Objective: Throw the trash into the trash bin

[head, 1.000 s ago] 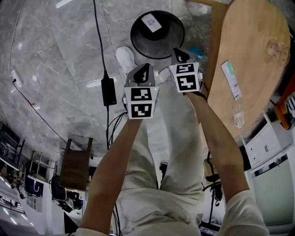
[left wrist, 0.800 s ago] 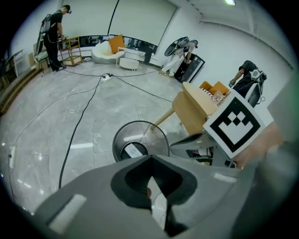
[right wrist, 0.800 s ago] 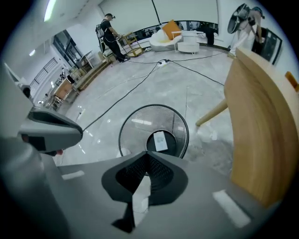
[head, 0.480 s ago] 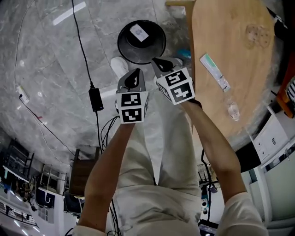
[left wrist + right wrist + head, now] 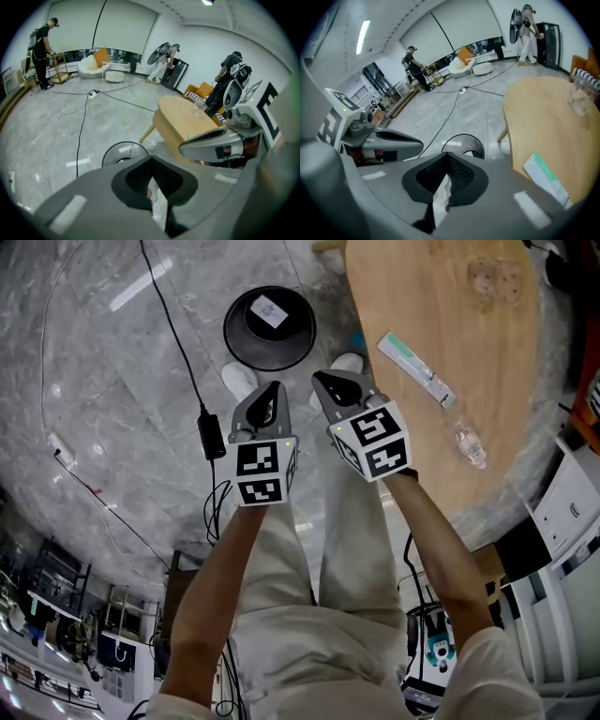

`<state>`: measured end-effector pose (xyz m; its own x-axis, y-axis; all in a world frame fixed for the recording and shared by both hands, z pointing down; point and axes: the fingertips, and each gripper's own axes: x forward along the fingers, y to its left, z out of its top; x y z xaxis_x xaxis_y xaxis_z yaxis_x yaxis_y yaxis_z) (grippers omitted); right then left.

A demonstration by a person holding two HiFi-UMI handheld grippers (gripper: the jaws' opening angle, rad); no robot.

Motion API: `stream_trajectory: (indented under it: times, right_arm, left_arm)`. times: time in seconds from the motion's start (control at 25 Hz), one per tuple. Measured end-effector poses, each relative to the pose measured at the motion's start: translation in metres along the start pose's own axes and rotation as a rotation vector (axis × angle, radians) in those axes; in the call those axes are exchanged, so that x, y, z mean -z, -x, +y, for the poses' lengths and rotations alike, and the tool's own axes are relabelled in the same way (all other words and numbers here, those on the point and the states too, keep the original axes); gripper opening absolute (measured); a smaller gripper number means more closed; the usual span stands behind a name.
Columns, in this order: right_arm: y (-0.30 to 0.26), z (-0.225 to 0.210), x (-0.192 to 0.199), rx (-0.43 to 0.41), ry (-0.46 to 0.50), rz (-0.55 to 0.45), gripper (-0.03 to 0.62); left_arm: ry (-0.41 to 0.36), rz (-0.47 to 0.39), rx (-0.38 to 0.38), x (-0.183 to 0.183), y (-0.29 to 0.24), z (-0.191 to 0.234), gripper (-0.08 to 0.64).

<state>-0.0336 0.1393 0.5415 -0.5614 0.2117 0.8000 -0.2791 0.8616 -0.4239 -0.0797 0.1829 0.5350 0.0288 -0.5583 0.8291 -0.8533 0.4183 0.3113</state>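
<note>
Left gripper (image 5: 271, 393): my jaws closed, nothing between them. Right gripper (image 5: 325, 382): closed too, empty. Trash bin (image 5: 246, 338) on the floor ahead holds a white scrap (image 5: 270, 310).

Grey left tool (image 5: 272, 391), right tool (image 5: 323, 382), black-white marker cubes (image 5: 260, 472); cream trousers (image 5: 309, 601), white shoes (image 5: 237, 379)

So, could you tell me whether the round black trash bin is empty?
No, a pale rectangular packet lies inside the round black trash bin.

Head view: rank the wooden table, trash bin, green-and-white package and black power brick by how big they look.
1. wooden table
2. trash bin
3. green-and-white package
4. black power brick
Bin and brick sit farther off, on the floor.
</note>
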Motion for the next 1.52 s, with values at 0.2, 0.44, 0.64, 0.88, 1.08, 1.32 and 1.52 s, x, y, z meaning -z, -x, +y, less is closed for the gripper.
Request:
stream_trajectory:
  times: [0.2, 0.44, 0.64, 0.88, 1.08, 1.32, 1.52]
  right_arm:
    - [0.045, -0.014, 0.004, 0.060, -0.009, -0.059, 0.028]
    - [0.091, -0.037, 0.020, 0.129, -0.031, -0.091, 0.028]
    - [0.123, -0.062, 0.045, 0.190, -0.097, -0.105, 0.028]
    - [0.155, -0.090, 0.075, 0.258, -0.152, -0.103, 0.028]
    - [0.168, -0.116, 0.098, 0.293, -0.175, -0.088, 0.028]
    - [0.170, -0.152, 0.117, 0.340, -0.135, -0.038, 0.089]
    - [0.159, -0.180, 0.127, 0.354, -0.123, 0.012, 0.140]
  left_arm:
    - [-0.043, 0.001, 0.037, -0.008, 0.002, -0.031, 0.001]
    - [-0.115, 0.003, 0.090, -0.018, -0.005, -0.077, 0.001]
    - [-0.153, 0.015, 0.138, -0.022, -0.014, -0.116, 0.001]
    - [-0.197, 0.034, 0.166, -0.022, -0.025, -0.148, 0.001]
    - [-0.230, 0.059, 0.184, -0.017, -0.034, -0.173, 0.001]
    - [-0.252, 0.089, 0.203, -0.010, -0.047, -0.199, 0.001]
    - [-0.257, 0.105, 0.211, -0.008, -0.061, -0.212, 0.001]
